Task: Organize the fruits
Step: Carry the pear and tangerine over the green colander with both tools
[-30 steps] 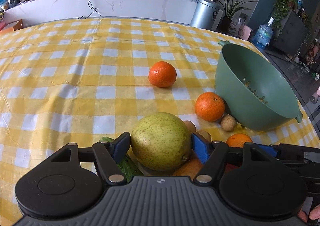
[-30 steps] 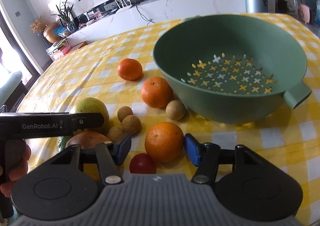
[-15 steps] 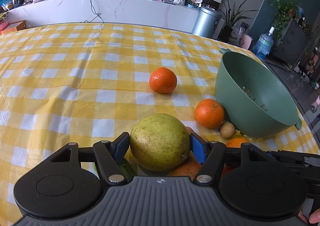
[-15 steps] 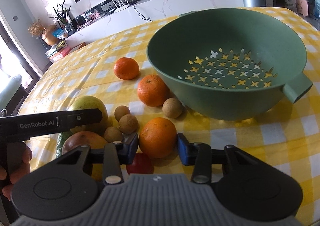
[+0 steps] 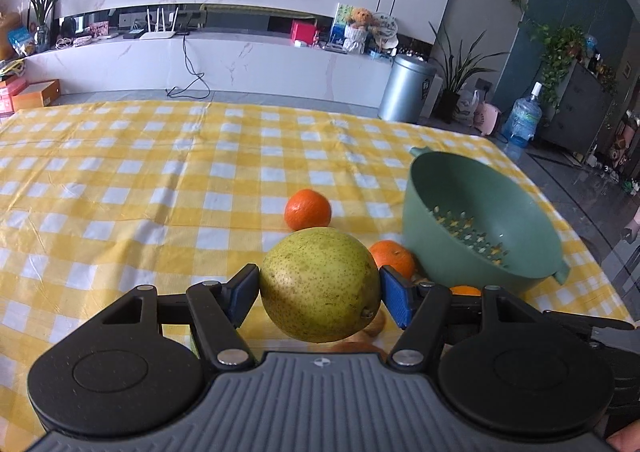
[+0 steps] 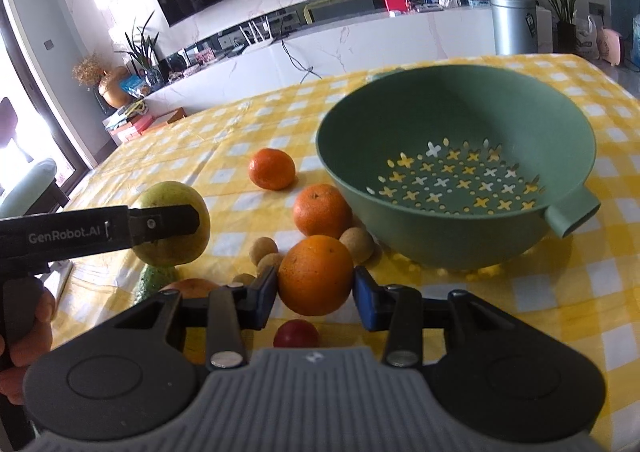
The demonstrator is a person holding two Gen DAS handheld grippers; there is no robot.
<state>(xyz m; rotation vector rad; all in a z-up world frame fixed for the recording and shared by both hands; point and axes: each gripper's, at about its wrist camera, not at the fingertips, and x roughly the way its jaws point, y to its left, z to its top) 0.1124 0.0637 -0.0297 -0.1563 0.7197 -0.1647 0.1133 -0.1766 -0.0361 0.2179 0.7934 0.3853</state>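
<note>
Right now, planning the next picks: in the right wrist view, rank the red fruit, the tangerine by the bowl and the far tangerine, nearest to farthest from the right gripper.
1. red fruit, just below the right gripper.
2. tangerine by the bowl, just beyond it.
3. far tangerine, farther back, to the left.

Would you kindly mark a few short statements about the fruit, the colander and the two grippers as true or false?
1. The left gripper grips a speckled yellow-green pear. True.
2. The green plastic colander already holds two oranges. False: it holds no fruit; only its cross-shaped holes show.
3. The right gripper is closed on a round orange. True.
4. The small dark red fruit lies inside the colander. False: it lies on the yellow checked tablecloth, below the held orange in the right wrist view.
5. The colander stands upside down. False: it stands upright, its opening upward.
</note>
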